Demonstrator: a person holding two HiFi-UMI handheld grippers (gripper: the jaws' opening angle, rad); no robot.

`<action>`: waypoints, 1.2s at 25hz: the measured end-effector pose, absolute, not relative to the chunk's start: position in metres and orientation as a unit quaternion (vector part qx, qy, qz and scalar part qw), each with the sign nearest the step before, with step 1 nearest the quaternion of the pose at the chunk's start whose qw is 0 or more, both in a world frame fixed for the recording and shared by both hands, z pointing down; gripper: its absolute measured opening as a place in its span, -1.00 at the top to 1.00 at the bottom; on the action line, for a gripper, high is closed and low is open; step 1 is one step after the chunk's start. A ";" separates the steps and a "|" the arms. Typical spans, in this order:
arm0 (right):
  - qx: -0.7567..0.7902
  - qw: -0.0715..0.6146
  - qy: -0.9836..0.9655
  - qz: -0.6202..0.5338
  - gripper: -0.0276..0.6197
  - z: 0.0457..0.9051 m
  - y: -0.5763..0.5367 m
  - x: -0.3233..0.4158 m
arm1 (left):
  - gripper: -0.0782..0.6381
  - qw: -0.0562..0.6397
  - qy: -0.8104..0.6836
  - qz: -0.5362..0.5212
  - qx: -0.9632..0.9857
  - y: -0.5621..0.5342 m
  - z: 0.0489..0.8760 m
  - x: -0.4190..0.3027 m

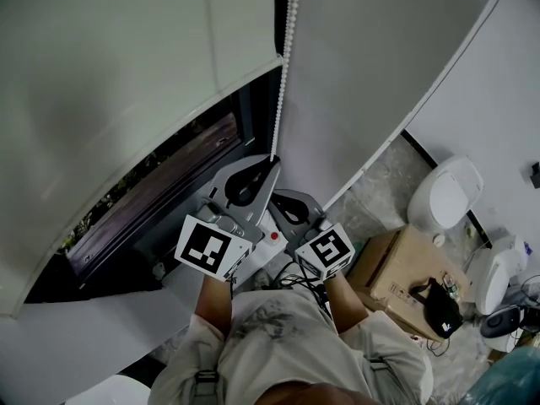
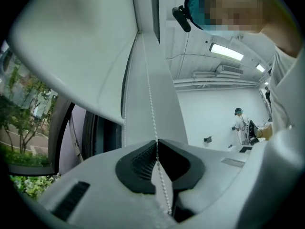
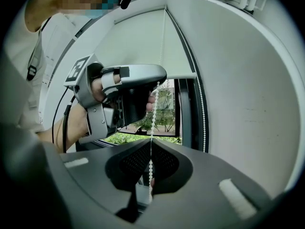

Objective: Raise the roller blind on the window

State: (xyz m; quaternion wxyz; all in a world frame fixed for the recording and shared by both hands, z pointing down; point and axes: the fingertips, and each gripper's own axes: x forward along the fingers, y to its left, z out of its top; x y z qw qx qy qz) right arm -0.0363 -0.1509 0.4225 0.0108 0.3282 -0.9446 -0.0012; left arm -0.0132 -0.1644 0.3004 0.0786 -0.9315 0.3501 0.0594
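Observation:
A white bead chain (image 1: 285,66) hangs between two pale roller blinds; the left blind (image 1: 126,99) has its bottom edge partly up over the dark window (image 1: 160,188). My left gripper (image 1: 272,162) is shut on the chain, the higher of the two. In the left gripper view the chain (image 2: 151,104) runs down into the closed pads (image 2: 143,162). Just below, my right gripper (image 3: 150,141) is also shut on the chain (image 3: 151,168). From the right gripper view the left gripper (image 3: 158,81) shows above, pinching the same strand.
The right blind (image 1: 380,74) hangs fully down beside the chain. On the floor at right stand a cardboard box (image 1: 405,277), a white rounded fixture (image 1: 445,194) and a black item (image 1: 440,304). Trees (image 2: 19,123) show outside. A person (image 2: 239,123) stands far across the room.

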 end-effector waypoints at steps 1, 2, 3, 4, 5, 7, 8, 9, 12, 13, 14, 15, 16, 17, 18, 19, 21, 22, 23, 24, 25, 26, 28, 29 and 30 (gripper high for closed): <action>0.328 0.010 -0.945 -0.002 0.88 0.423 -0.151 -0.037 | 0.73 0.080 0.351 0.063 -0.931 -0.164 0.300 -0.013; 0.328 0.009 -0.945 -0.003 0.88 0.424 -0.151 -0.037 | 0.73 0.079 0.352 0.065 -0.930 -0.164 0.300 -0.013; 0.327 0.008 -0.945 -0.003 0.88 0.424 -0.152 -0.038 | 0.73 0.078 0.352 0.064 -0.931 -0.164 0.302 -0.014; 0.326 0.008 -0.945 -0.004 0.88 0.425 -0.152 -0.039 | 0.73 0.075 0.352 0.062 -0.931 -0.164 0.305 -0.015; 0.326 0.010 -0.945 -0.004 0.88 0.427 -0.152 -0.038 | 0.73 0.072 0.353 0.061 -0.931 -0.164 0.308 -0.016; 0.329 0.015 -0.944 -0.001 0.88 0.434 -0.152 -0.037 | 0.73 0.065 0.354 0.060 -0.931 -0.165 0.313 -0.016; 0.329 0.016 -0.944 0.002 0.88 0.437 -0.152 -0.036 | 0.73 0.062 0.355 0.059 -0.931 -0.165 0.316 -0.016; 0.329 0.018 -0.944 0.004 0.88 0.440 -0.152 -0.036 | 0.73 0.060 0.355 0.058 -0.931 -0.165 0.319 -0.016; 0.328 0.023 -0.945 0.005 0.88 0.448 -0.151 -0.036 | 0.73 0.053 0.356 0.056 -0.931 -0.165 0.328 -0.017; 0.327 0.025 -0.945 0.006 0.88 0.450 -0.150 -0.037 | 0.73 0.050 0.356 0.056 -0.931 -0.164 0.331 -0.017; 0.328 0.027 -0.944 0.007 0.88 0.453 -0.150 -0.037 | 0.73 0.048 0.356 0.056 -0.931 -0.164 0.334 -0.018; 0.328 0.028 -0.944 0.009 0.88 0.454 -0.150 -0.038 | 0.73 0.045 0.357 0.056 -0.932 -0.164 0.337 -0.018; 0.329 0.029 -0.944 0.011 0.88 0.456 -0.150 -0.038 | 0.73 0.042 0.357 0.055 -0.932 -0.164 0.339 -0.019; 0.330 0.030 -0.944 0.013 0.88 0.456 -0.151 -0.037 | 0.73 0.040 0.356 0.054 -0.932 -0.165 0.339 -0.019; 0.330 0.032 -0.943 0.014 0.88 0.456 -0.151 -0.037 | 0.73 0.037 0.356 0.054 -0.932 -0.166 0.339 -0.018; 0.330 0.035 -0.943 0.016 0.88 0.457 -0.152 -0.037 | 0.73 0.035 0.356 0.053 -0.932 -0.167 0.339 -0.018; 0.330 0.040 -0.943 0.020 0.88 0.458 -0.154 -0.036 | 0.73 0.028 0.356 0.049 -0.933 -0.169 0.339 -0.018; 0.331 0.043 -0.942 0.023 0.88 0.459 -0.154 -0.036 | 0.73 0.024 0.356 0.047 -0.933 -0.170 0.340 -0.018; 0.332 0.045 -0.942 0.026 0.88 0.461 -0.155 -0.036 | 0.73 0.021 0.356 0.046 -0.933 -0.171 0.342 -0.019; 0.332 0.046 -0.942 0.030 0.88 0.464 -0.156 -0.036 | 0.73 0.017 0.356 0.045 -0.933 -0.171 0.345 -0.019; 0.332 0.048 -0.942 0.033 0.88 0.467 -0.155 -0.035 | 0.73 0.014 0.356 0.044 -0.933 -0.172 0.348 -0.019; 0.331 0.050 -0.942 0.035 0.88 0.471 -0.154 -0.035 | 0.73 0.011 0.356 0.043 -0.933 -0.171 0.351 -0.019; 0.329 0.054 -0.942 0.039 0.88 0.478 -0.151 -0.036 | 0.73 0.007 0.355 0.043 -0.934 -0.169 0.358 -0.018; 0.329 0.055 -0.942 0.039 0.88 0.481 -0.150 -0.035 | 0.73 0.005 0.355 0.042 -0.934 -0.168 0.361 -0.018; 0.330 0.055 -0.942 0.039 0.88 0.483 -0.149 -0.035 | 0.73 0.003 0.354 0.041 -0.934 -0.167 0.364 -0.017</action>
